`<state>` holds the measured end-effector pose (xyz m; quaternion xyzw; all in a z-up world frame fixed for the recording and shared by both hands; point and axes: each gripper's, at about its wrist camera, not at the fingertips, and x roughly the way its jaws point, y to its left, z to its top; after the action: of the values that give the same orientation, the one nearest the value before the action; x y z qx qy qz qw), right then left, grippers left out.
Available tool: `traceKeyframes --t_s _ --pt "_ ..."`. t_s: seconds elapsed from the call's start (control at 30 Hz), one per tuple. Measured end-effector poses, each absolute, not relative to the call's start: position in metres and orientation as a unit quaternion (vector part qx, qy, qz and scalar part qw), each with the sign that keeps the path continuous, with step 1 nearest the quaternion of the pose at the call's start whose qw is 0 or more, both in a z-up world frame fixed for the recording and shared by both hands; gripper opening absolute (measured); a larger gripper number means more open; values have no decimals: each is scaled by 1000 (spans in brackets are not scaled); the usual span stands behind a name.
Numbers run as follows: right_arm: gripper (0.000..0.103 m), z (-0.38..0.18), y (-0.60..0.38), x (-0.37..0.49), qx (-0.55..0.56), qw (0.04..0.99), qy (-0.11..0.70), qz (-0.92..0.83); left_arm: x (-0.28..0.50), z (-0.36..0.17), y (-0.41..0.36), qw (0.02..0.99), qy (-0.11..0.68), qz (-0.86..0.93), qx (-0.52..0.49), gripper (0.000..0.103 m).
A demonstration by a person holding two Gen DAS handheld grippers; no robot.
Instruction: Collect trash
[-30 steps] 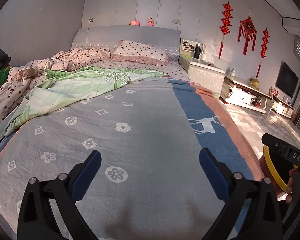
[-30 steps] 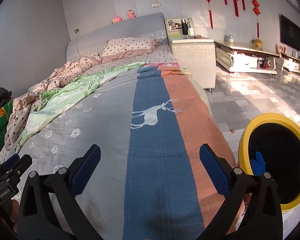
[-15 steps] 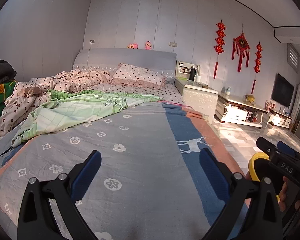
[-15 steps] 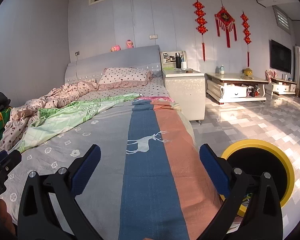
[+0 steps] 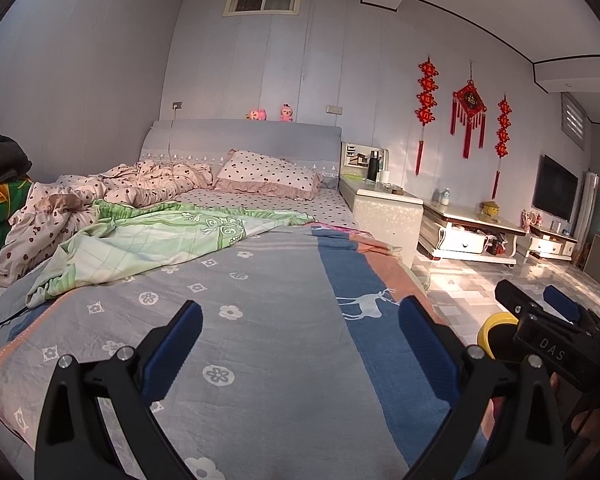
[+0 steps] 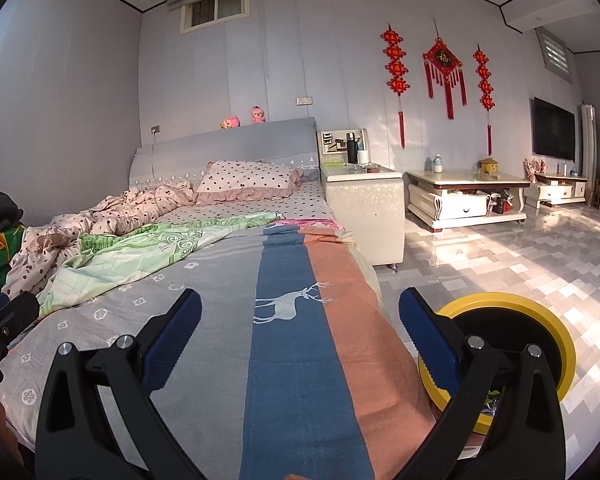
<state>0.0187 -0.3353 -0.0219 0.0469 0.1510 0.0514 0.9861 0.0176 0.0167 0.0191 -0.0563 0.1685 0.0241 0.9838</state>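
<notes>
- No loose trash could be made out on the bed (image 5: 260,340) or on the floor (image 6: 520,264) in either view.
- A yellow-rimmed bin (image 6: 556,328) was seen on the floor just beside the foot of the bed; something small was glimpsed inside it, too hidden to be named.
- The right gripper (image 6: 300,332) was held wide apart over the striped cover, with nothing between its fingers.
- The left gripper (image 5: 300,336) was likewise spread wide and empty above the flowered grey part of the cover.
- The collecting was judged to be at or near its end, though items out of view could not be ruled out.
</notes>
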Motion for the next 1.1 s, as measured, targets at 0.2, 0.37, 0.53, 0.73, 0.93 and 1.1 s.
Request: traceKeyframes --t_s 0.2,0.37,0.53,0.73,0.93,1.1 --pt "95 -22 -332 19 47 986 152 51 13 22 14 985 163 18 -58 95" --pt "95 -24 -333 16 42 987 147 46 11 23 13 985 159 16 -57 95" --pt "95 -24 -330 13 43 988 144 44 10 24 11 986 158 13 -58 95" --pt "95 -24 -330 16 45 987 146 41 8 25 10 986 156 10 -57 95" --pt "95 -24 -330 16 46 987 147 40 9 26 8 986 157 9 -56 95" --pt "95 -25 -331 16 47 987 150 38 10 25 9 986 157 8 -56 95"
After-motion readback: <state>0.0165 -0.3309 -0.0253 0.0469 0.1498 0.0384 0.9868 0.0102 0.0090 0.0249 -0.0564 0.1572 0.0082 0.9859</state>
